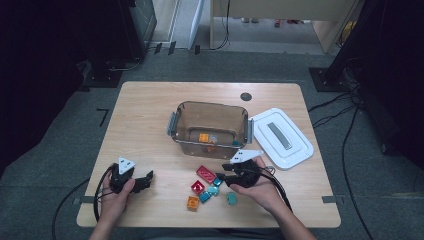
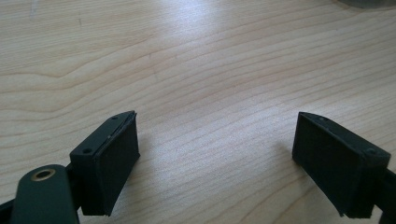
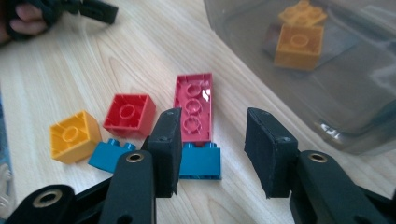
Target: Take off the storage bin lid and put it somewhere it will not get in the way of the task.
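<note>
My right gripper point(image 1: 220, 178) point(image 3: 215, 128) is open, low over a cluster of loose bricks near the table's front. Between its jaws I see a blue brick point(image 3: 201, 161) lying against the end of a long red brick point(image 1: 205, 173) point(image 3: 194, 105); the pads touch neither. Left of these lie a small red brick point(image 3: 130, 114), an orange brick point(image 1: 193, 202) point(image 3: 74, 135) and a second blue brick point(image 3: 109, 155). My left gripper point(image 1: 149, 177) point(image 2: 215, 135) rests at the front left, jaws wide open over bare wood.
A clear brown bin point(image 1: 210, 105) point(image 3: 336, 102) stands mid-table with an orange brick point(image 1: 204, 137) point(image 3: 299, 44) inside. Its white lid point(image 1: 282, 137) lies to the right. A teal brick point(image 1: 231, 198) sits by my right hand.
</note>
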{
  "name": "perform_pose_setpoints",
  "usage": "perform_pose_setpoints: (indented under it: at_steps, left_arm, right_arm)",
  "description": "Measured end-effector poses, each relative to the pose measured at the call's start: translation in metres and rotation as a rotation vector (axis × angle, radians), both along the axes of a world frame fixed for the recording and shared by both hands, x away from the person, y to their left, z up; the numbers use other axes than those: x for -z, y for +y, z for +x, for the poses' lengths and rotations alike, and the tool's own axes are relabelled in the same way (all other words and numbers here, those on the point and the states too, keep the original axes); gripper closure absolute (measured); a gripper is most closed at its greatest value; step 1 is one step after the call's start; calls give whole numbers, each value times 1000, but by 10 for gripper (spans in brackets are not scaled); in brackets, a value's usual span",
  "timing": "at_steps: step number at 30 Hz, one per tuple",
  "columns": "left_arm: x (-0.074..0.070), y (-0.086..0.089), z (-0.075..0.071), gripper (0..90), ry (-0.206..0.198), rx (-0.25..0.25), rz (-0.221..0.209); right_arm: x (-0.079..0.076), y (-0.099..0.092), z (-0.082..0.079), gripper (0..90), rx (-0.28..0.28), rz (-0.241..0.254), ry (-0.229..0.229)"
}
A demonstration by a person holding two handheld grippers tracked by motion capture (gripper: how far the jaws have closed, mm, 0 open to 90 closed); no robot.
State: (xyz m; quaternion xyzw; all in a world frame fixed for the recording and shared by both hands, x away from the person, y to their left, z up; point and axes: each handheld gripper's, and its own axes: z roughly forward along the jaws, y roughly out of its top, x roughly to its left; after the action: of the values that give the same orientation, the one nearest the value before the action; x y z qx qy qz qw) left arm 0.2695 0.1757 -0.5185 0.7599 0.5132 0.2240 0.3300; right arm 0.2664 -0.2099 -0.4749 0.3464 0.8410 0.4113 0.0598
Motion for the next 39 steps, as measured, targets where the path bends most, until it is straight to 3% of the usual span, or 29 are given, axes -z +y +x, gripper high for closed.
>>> perform_pose_setpoints:
  at_steps: [9,20,27,39]
  left_arm:
    - [0,0,0,145,0,5,1]
    - [0,0,0,145,0,5,1]
    - [0,0,0,145,0,5,1]
    - [0,0,0,144,0,5,1]
  right_arm:
    - [16,10,-3,562,-15,-75,0]
    - [24,17,-3,526,-29,-121,31]
    - [27,18,-3,587,-40,-132,41]
    - [17,14,-4,596,-48,-94,29]
